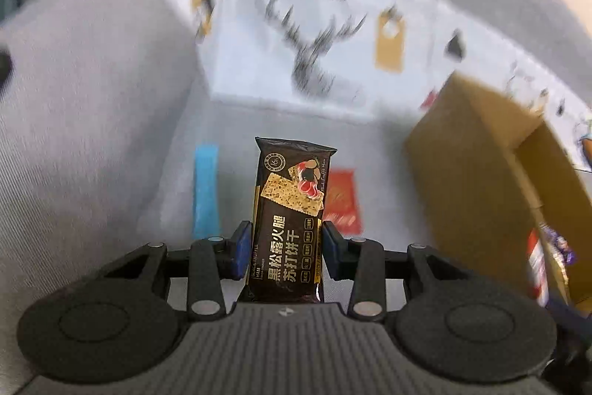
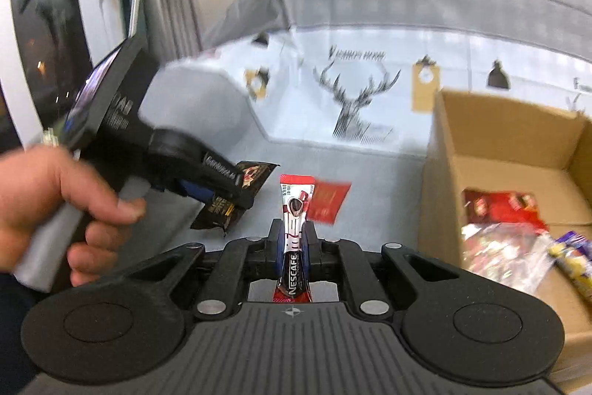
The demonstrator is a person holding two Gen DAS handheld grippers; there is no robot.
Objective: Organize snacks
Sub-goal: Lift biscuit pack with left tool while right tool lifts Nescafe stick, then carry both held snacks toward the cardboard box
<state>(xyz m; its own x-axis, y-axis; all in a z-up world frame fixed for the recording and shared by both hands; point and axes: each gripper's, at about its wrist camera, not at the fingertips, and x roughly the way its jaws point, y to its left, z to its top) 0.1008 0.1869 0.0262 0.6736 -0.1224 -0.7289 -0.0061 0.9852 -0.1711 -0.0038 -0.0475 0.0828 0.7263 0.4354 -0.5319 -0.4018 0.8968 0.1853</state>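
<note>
My left gripper [image 1: 286, 245] is shut on a dark brown cracker packet [image 1: 292, 210], which stands upright between the blue pads above the grey sofa seat. From the right wrist view the same left gripper [image 2: 225, 195] shows at the left, carried by a hand [image 2: 55, 195], with the dark packet [image 2: 236, 198] in its jaws. My right gripper [image 2: 294, 243] is shut on a slim red and white Nescafe coffee stick [image 2: 294, 228], also upright. A cardboard box [image 2: 499, 143] stands open to the right with several snack packets [image 2: 503, 228] inside.
A blue packet [image 1: 205, 187] and a red packet [image 1: 342, 200] lie on the sofa seat; the red packet [image 2: 327, 200] also shows behind the coffee stick. A white cushion with a deer print [image 2: 355, 99] leans against the sofa back. The cardboard box [image 1: 481, 180] is at the right.
</note>
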